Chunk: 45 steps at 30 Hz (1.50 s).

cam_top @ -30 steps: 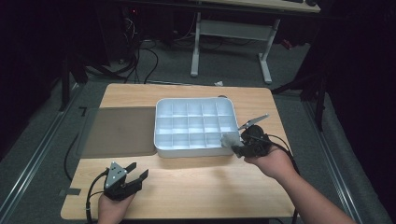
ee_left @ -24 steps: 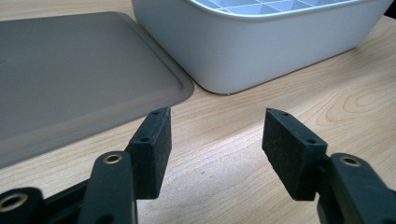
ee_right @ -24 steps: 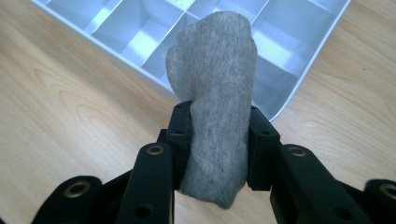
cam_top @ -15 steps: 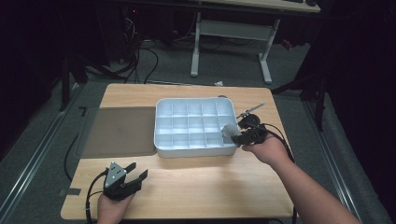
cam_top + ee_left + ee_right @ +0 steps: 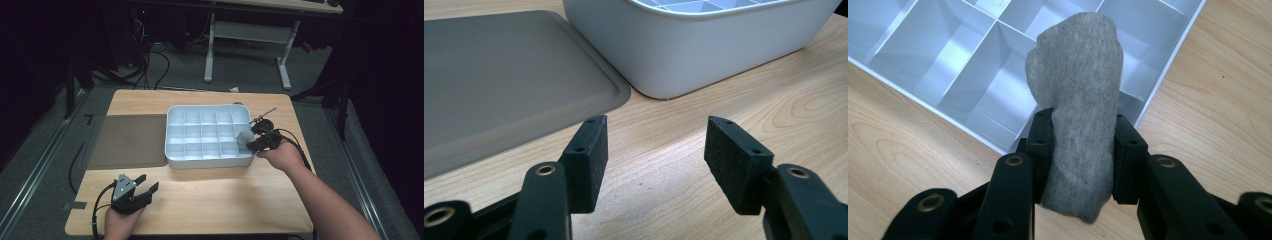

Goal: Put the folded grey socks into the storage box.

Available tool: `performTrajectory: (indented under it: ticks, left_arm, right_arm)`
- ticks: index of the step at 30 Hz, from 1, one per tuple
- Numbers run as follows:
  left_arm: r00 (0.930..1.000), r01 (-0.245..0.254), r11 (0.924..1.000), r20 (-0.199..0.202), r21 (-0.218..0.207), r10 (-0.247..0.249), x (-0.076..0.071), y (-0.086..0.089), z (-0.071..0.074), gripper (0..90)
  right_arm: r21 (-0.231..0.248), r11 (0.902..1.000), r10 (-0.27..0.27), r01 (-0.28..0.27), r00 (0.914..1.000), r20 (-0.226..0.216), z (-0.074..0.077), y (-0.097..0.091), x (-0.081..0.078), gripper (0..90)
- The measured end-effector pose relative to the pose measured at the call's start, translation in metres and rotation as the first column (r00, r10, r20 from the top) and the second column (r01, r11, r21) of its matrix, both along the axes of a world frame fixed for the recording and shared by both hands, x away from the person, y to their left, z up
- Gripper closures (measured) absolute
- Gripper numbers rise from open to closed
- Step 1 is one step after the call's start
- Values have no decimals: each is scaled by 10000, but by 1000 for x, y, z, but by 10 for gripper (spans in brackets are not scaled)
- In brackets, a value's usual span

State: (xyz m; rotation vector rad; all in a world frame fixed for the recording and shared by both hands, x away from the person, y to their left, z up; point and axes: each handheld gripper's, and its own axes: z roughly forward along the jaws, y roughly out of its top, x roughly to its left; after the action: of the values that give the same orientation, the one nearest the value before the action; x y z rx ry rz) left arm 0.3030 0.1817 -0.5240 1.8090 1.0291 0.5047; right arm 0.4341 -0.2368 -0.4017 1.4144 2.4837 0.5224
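Note:
A white divided tray (image 5: 173,161) (image 5: 933,107) (image 5: 704,50) sits in the middle of the wooden table. My right gripper (image 5: 251,142) (image 5: 1083,142) is shut on a rolled grey sock (image 5: 1080,100) (image 5: 244,136) and holds it over the tray's near right corner, above the compartments there. Both pads press the sock's sides. My left gripper (image 5: 146,183) (image 5: 654,160) rests at the near left of the table, open, with bare wood between its jaws.
A flat grey lid (image 5: 127,140) (image 5: 499,90) lies on the table against the tray's left side. A white desk frame (image 5: 245,35) stands on the floor beyond the table. Bare wood (image 5: 215,200) spans the near edge between my hands.
My right gripper has carried the sock left and slightly down, from just outside the tray's right edge to above its near right corner. The left gripper has stayed put.

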Motion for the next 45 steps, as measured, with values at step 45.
performTrajectory:
  ticks: [45]
  left_arm:
    - [10000, 9, 10000, -82, 66, -9, 1, 0, -1, 431]
  right_arm:
    - [-1885, 9816, -22, -293, 9863, -1650, -50, 20, 28, 711]
